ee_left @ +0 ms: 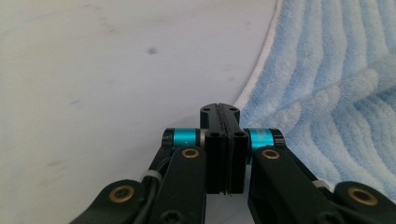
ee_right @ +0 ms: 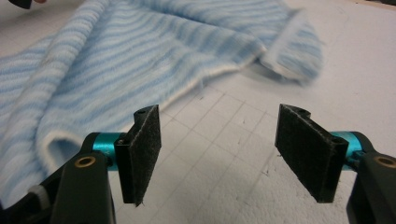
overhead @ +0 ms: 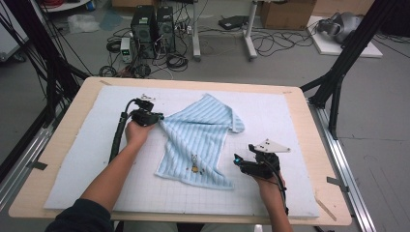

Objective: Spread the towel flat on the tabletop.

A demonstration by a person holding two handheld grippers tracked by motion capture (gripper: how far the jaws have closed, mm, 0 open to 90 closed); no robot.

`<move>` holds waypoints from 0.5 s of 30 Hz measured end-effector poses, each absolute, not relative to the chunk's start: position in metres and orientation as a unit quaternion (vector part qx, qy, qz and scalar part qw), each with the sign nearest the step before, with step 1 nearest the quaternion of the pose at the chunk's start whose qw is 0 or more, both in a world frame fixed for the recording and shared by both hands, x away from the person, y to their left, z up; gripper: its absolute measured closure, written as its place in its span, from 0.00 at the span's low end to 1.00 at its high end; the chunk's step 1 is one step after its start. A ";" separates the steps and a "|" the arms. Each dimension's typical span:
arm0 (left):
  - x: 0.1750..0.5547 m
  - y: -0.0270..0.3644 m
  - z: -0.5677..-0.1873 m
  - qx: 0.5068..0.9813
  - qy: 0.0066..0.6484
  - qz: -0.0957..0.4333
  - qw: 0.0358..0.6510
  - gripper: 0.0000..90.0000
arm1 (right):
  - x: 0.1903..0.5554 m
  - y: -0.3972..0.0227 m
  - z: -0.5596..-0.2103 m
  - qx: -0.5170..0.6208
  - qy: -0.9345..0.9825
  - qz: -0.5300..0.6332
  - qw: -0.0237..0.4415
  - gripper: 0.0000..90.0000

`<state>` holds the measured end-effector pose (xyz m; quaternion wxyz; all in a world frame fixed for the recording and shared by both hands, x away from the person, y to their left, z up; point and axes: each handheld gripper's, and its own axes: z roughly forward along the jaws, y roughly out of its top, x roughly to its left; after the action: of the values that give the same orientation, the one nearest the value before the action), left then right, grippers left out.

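So the striped blue towel (overhead: 200, 140) is lying rumpled in the middle of the white mat (overhead: 87, 164), with its far right corner flopped over on itself and the near edge running roughly along the mat's front. The left gripper (overhead: 155, 117) is at the towel's left corner, and in the left gripper view its pads are pressed flat together with the towel edge sitting just to the side of them, so I honestly can't tell if any cloth is actually pinched in there. That's my worry: if it snapped shut beside the hem instead of on it, any pull will just slide off and the corner stays put. The right gripper (overhead: 240, 164) sits near the towel's front right corner with its jaws standing apart, nothing between them but bare mat. If that one goes in too shallow it'll only snag loops of terry, and the folded far corner could bunch worse once either side tugs.
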<state>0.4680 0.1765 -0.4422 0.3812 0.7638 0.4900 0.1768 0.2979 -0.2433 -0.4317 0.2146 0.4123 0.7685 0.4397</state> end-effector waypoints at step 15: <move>0.430 0.223 -0.448 0.731 0.508 0.181 0.418 0.74 | 0.308 -0.234 -0.432 0.416 0.771 0.429 0.219 0.37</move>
<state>0.4304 0.2232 -0.4477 0.4177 0.7313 0.5079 0.1811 0.3081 -0.2338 -0.4321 0.2190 0.4157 0.7714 0.4292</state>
